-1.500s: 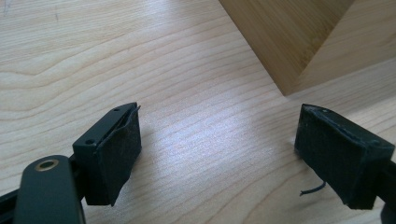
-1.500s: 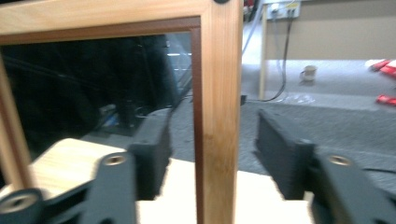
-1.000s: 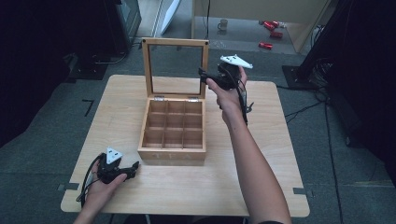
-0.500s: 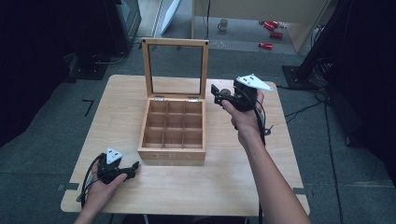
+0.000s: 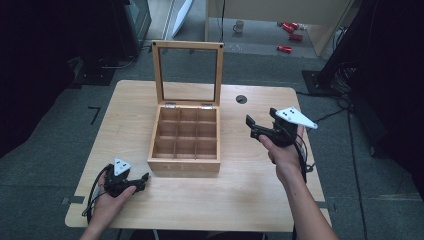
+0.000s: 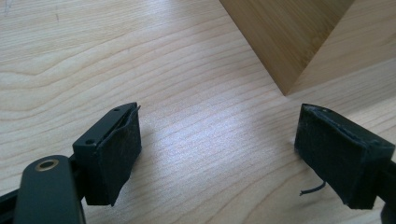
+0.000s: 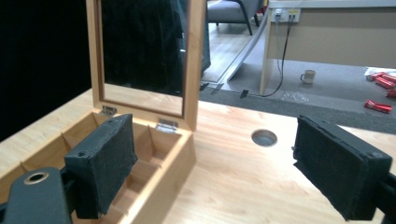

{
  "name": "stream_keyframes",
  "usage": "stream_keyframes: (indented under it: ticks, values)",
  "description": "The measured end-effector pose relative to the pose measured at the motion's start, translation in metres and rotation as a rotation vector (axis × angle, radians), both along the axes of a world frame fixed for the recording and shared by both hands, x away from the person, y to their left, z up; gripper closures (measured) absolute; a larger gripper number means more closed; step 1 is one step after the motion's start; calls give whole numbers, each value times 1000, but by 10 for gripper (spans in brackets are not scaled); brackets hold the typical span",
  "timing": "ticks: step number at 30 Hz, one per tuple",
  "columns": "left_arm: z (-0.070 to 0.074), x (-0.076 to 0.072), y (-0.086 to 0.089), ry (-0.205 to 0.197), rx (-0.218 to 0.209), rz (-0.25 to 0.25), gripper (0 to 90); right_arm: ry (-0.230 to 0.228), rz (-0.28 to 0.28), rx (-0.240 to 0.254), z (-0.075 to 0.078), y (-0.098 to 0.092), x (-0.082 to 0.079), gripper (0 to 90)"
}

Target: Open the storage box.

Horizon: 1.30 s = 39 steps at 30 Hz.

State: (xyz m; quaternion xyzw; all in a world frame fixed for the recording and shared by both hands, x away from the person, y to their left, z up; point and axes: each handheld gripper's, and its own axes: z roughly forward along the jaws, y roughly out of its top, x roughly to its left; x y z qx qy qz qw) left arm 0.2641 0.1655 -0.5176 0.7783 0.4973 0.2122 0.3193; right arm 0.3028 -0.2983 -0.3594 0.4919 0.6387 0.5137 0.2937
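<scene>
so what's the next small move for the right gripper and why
Probably ease the right gripper down and let it rest on the table. The wooden box already stands open, its lid upright, and all nine compartments look empty. The right gripper is open, holding nothing, raised beside the box, while the left gripper sits low by the front corner.

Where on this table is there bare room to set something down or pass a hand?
Bare wood lies between the wooden box and the table's left edge, and along the front edge between the left gripper and the person's right forearm. Right of the box, the stretch up to the cable hole is free. The right gripper crowds the box's right side.
</scene>
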Motion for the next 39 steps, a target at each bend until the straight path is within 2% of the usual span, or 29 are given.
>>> stream_keyframes:
  ticks: [7,16,26,39]
  values:
    - [0,0,0,0,-3,2,153,2,-40,-50,-17,-24,-22,128]
    - [0,0,0,0,-1,0,153,21,-98,-51,-39,-54,-43,129]
    - [0,0,0,1,0,0,153,78,-184,-55,-71,-89,-66,130]
    - [0,0,0,1,-1,0,153,159,-242,-73,-107,-124,-97,130]
